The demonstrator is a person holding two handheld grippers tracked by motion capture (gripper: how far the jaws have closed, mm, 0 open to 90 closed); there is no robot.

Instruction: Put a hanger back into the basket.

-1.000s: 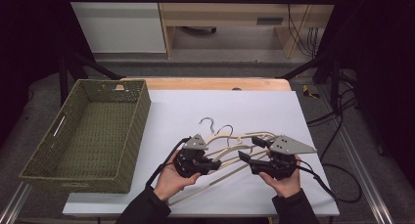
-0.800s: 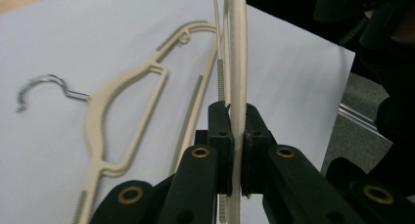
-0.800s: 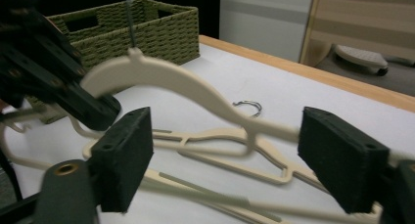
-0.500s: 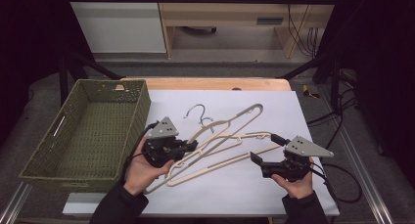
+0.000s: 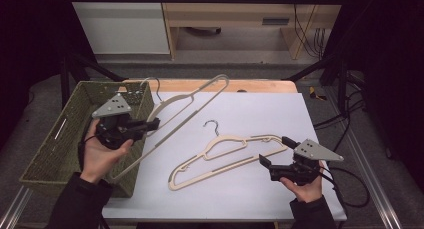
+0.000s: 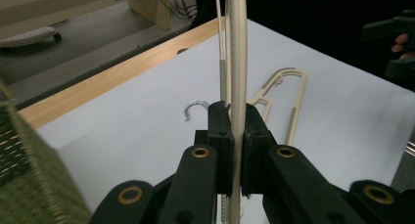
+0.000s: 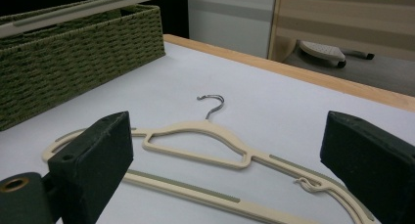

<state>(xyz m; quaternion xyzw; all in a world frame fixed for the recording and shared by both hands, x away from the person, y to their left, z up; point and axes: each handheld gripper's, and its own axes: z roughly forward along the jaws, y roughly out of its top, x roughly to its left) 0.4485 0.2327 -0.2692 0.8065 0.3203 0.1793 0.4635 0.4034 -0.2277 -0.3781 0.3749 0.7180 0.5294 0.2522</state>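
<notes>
At the left of the high view, our left gripper (image 5: pixel 154 123) has its jaws clamped on the bar of a cream hanger (image 5: pixel 192 100), held above the table beside the basket (image 5: pixel 45 154), its hook over the basket's far corner. A second hanger (image 5: pixel 225 156) lies flat on the white sheet (image 5: pixel 260 114) at centre frame. Our right gripper (image 5: pixel 274 156), lower right, hovers just beside that hanger's end with jaws spread wide and empty. We judge the step in hand is carrying the first hanger to the basket. Next we need to swing it left over the basket rim and lower it in before letting go; the long frame may catch the rim.
</notes>
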